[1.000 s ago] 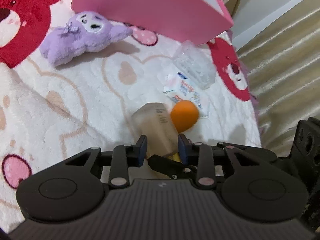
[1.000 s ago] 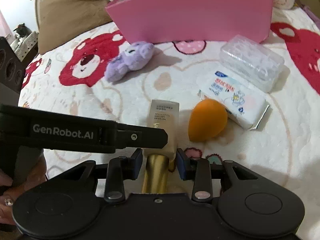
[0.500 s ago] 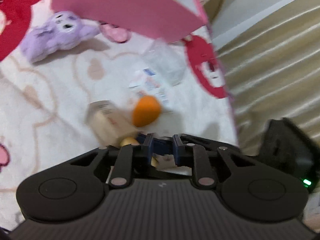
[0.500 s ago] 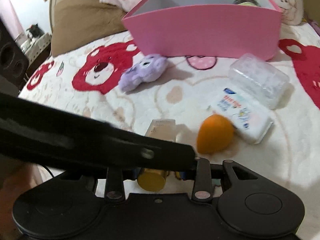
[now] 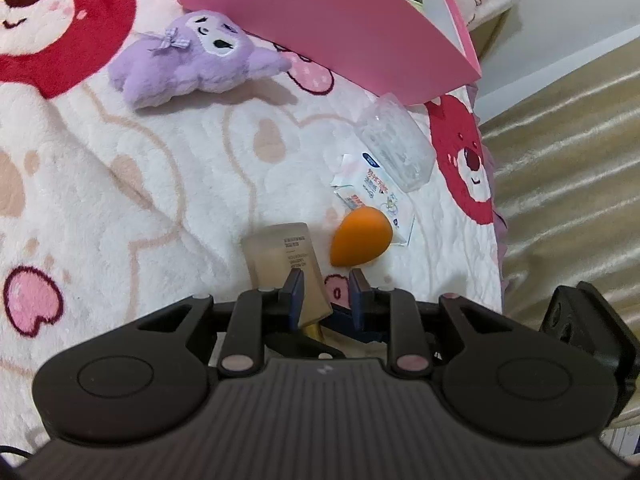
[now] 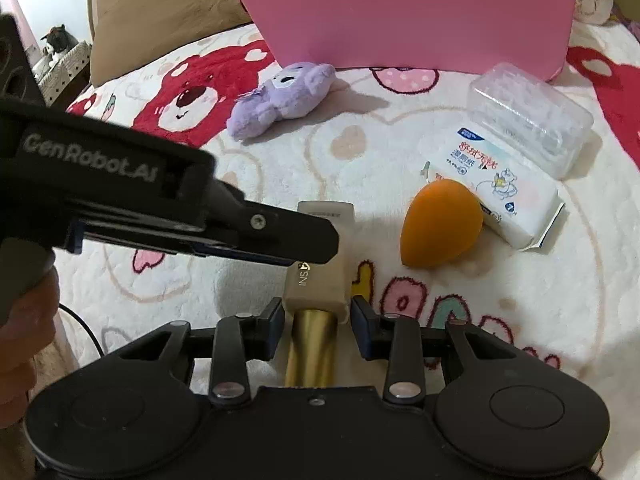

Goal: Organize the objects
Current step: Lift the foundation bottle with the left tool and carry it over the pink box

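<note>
A beige cosmetic tube with a gold cap lies lengthwise between the jaws of my right gripper, which is shut on it near the cap. My left gripper reaches in from the left, its tip over the tube's middle. In the left wrist view my left gripper is shut to a narrow gap. Only blanket shows in that gap, and the tube sits just left of its left finger. An orange makeup sponge lies to the right of the tube.
A wipes pack and a clear plastic box lie behind the sponge. A purple plush sits before the open pink box. The bed's edge and a beige drape are at the right. A hand holds the left gripper.
The left jaws have narrowed from around the tube to a small gap beside it. The left gripper swung right, then back. The right gripper keeps its hold on the tube.
</note>
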`<state>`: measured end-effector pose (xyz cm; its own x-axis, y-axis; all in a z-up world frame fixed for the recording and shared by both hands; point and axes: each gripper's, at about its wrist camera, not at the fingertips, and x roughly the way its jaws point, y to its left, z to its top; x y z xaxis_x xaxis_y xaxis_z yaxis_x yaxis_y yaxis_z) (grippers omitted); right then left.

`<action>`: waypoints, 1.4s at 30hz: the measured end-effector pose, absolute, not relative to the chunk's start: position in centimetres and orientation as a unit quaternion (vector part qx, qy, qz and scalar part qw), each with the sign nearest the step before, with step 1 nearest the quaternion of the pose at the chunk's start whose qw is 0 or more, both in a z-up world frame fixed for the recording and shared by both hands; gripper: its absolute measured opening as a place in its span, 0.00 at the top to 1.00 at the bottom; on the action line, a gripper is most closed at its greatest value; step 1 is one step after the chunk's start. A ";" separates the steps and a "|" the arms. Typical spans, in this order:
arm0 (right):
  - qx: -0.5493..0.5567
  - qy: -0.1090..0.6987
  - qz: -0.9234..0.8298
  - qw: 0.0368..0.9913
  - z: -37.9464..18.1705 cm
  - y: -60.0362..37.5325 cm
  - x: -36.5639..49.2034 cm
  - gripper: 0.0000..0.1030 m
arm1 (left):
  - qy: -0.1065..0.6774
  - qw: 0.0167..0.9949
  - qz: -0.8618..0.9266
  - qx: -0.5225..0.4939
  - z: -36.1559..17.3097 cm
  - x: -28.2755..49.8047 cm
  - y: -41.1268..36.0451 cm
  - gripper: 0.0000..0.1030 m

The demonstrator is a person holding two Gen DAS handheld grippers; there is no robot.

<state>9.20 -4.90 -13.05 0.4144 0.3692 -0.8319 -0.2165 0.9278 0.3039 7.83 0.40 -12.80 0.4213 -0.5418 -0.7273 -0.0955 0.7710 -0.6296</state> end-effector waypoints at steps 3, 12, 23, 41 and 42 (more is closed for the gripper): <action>0.077 0.515 0.167 0.837 -13.3 -5.0 9.5 0.62 | 0.528 0.790 -0.123 -0.286 -12.8 7.8 0.3 0.43; 0.109 0.517 0.169 0.832 -13.9 -5.6 9.8 0.61 | 0.531 0.801 -0.112 -0.253 -15.2 7.9 -0.7 0.45; 0.175 0.508 0.183 0.824 -15.0 -7.6 10.0 0.62 | 0.511 0.807 -0.133 -0.264 -16.0 7.8 -1.5 0.56; 0.070 0.443 0.190 0.873 -8.9 -6.4 8.4 0.60 | 0.455 0.845 -0.163 -0.230 -10.4 6.6 -2.4 0.58; 0.067 0.438 0.191 0.876 -8.2 -6.5 8.4 0.60 | 0.451 0.846 -0.165 -0.231 -9.8 6.6 -2.4 0.58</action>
